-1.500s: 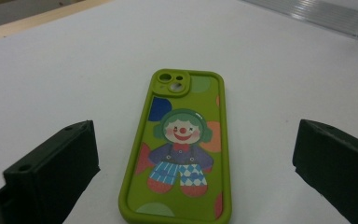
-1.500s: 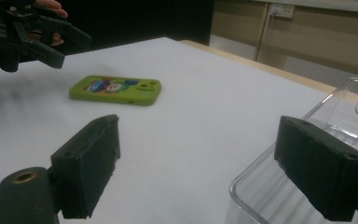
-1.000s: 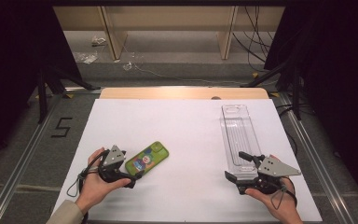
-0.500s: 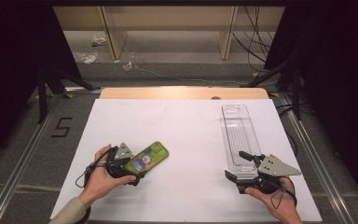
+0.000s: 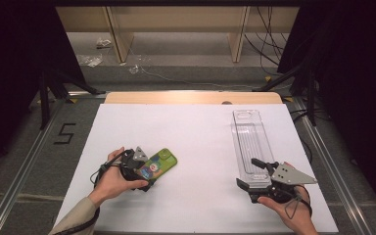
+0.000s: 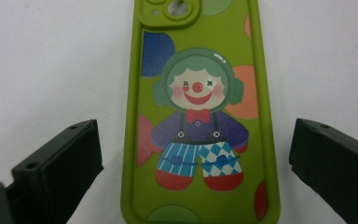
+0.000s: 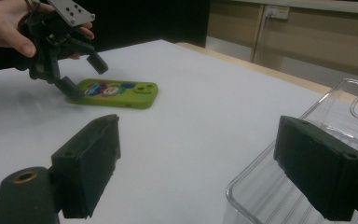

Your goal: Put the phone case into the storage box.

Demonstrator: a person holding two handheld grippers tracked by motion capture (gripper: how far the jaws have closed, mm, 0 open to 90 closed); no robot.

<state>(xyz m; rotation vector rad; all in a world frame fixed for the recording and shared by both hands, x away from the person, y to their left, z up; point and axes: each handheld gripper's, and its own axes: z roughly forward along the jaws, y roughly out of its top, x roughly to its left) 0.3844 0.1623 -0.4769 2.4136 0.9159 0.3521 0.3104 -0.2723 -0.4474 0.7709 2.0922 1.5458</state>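
Jaws of the left gripper (image 5: pixel 144 172) are spread wide on either side of a green phone case (image 5: pixel 157 164) printed with a clown, and a gap of white table (image 5: pixel 196 142) is seen between each jaw and the case's long edges, so nothing is gripped. The case is laid flat on the near left part of the table, printed back up, its camera cutout pointed away from the gripper. In the right gripper view the same gripper is seen tilted down over the case's near end, held in a hand (image 7: pixel 4 21). The right gripper (image 5: pixel 252 177) is held wide open and empty at the near right, at the near end of a clear plastic tray (image 5: pixel 248 139), one jaw over the tray's rim.
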